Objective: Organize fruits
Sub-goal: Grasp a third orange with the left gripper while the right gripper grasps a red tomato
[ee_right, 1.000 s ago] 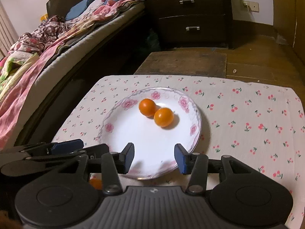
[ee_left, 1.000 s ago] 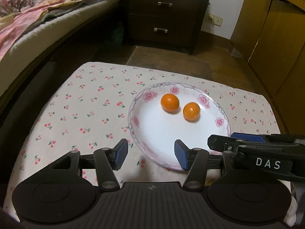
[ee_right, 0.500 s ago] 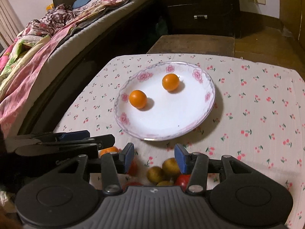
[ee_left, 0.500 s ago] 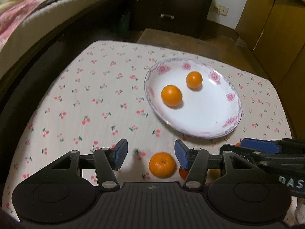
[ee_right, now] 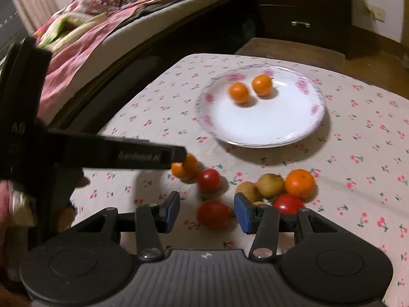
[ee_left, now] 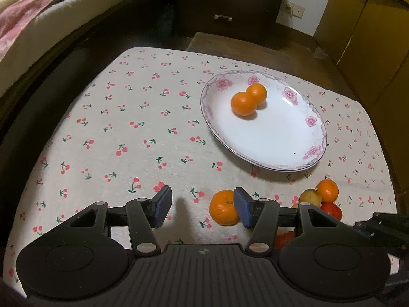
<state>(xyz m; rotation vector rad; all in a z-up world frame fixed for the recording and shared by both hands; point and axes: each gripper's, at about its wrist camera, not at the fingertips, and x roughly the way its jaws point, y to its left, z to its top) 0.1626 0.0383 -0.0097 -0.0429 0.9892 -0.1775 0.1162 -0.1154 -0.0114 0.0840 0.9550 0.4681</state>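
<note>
Both grippers have drawn back from the plate (ee_left: 315, 117), where two oranges (ee_left: 244, 103) sit, bringing loose fruit near the bench's front edge into view. Left gripper (ee_left: 202, 208) and right gripper (ee_right: 205, 211) both gape empty. Next probably comes closing on the nearest orange (ee_left: 223, 211), though blur clouds the right view.

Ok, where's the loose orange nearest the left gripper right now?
In the left wrist view, the orange sits on the cherry-print cloth, against the left gripper's right fingertip, nearer than the plate.
</note>
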